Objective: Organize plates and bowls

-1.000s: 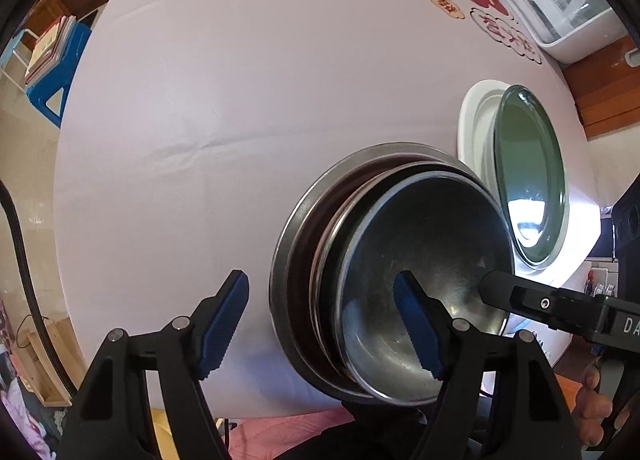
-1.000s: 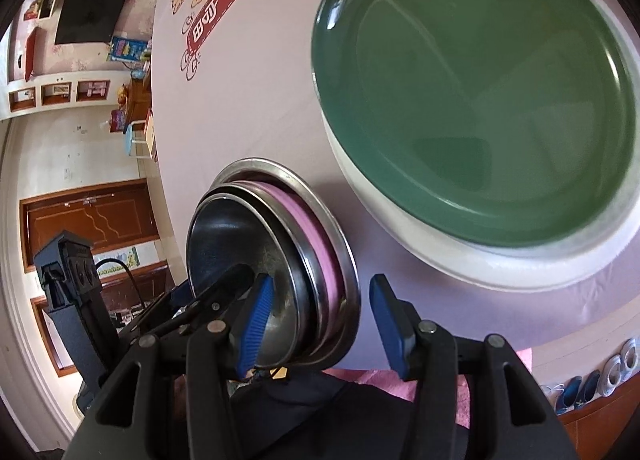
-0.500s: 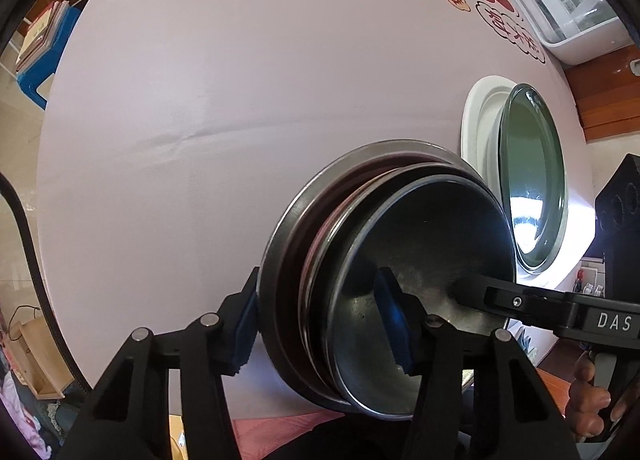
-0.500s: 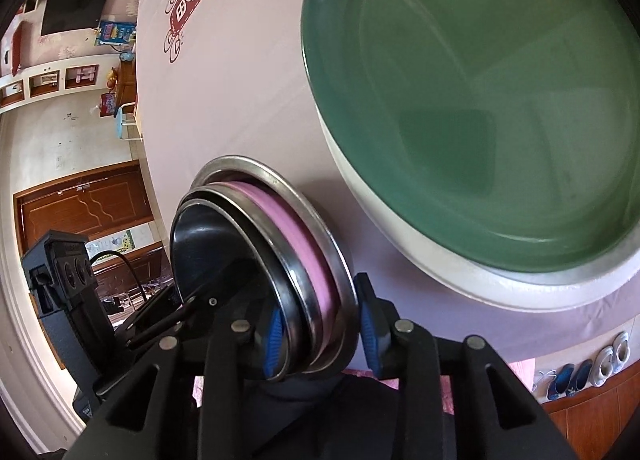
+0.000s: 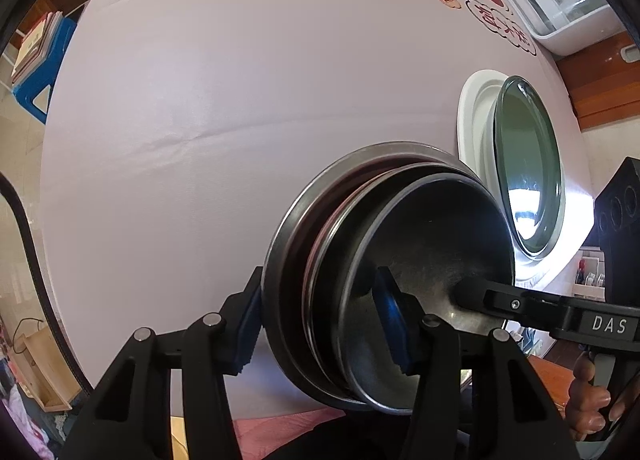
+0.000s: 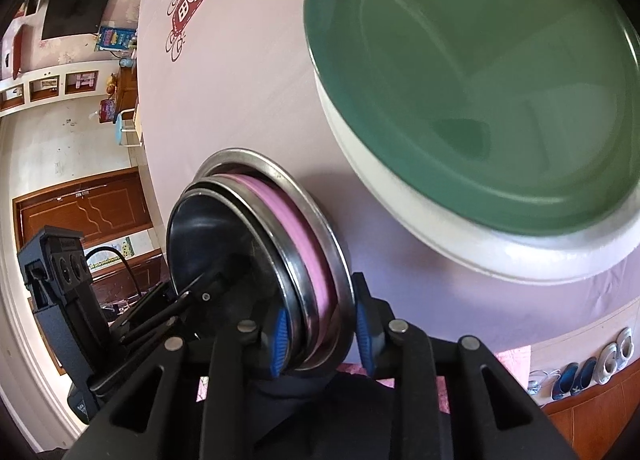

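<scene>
Both our left gripper (image 5: pixel 320 324) and right gripper (image 6: pixel 322 334) have just closed on the rim of the bowl stack (image 5: pixel 400 284), readying it for lifting.

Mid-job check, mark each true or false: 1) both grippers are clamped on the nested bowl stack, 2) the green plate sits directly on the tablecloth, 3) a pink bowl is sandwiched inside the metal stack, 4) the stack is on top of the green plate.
1) True. The left gripper and the right gripper each pinch the rim of the bowl stack.
2) False. The green plate rests on a white plate, which lies on the tablecloth.
3) True. The pink bowl shows between the metal rims.
4) False. The stack is beside the green plate, apart from it.
</scene>
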`<state>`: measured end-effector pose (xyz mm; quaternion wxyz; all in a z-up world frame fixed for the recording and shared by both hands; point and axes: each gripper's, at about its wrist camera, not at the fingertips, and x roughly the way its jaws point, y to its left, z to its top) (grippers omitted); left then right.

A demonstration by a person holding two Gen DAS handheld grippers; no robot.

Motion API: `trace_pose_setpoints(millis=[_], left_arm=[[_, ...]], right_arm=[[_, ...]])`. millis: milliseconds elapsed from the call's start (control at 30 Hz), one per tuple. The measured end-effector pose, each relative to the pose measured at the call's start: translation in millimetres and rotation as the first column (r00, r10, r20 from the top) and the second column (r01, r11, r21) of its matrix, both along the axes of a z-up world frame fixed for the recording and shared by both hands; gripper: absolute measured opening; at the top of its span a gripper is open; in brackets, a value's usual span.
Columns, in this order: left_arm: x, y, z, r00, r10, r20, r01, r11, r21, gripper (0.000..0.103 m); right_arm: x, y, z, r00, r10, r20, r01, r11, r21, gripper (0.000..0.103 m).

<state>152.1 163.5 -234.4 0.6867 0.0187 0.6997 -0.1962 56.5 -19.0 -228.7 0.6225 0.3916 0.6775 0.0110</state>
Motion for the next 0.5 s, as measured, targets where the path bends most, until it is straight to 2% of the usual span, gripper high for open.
trace_pose_setpoints(millis=[233, 500], left_arm=[[-5.9, 5.0, 6.4, 1.000, -0.023, 0.020, 0.023, 1.000, -0.012, 0.051], [-15.3, 8.8, 21.9, 0.997, -0.021, 0.079, 0.024, 0.999, -0.041, 0.051]], right_arm=[[-9.1, 7.4, 4.7, 0.999, -0.025, 0.025, 0.025, 1.000, -0.016, 0.023], [-16.4, 16.9, 20.3, 0.995, -0.021, 0.100, 0.025, 0.999, -0.043, 0.023]])
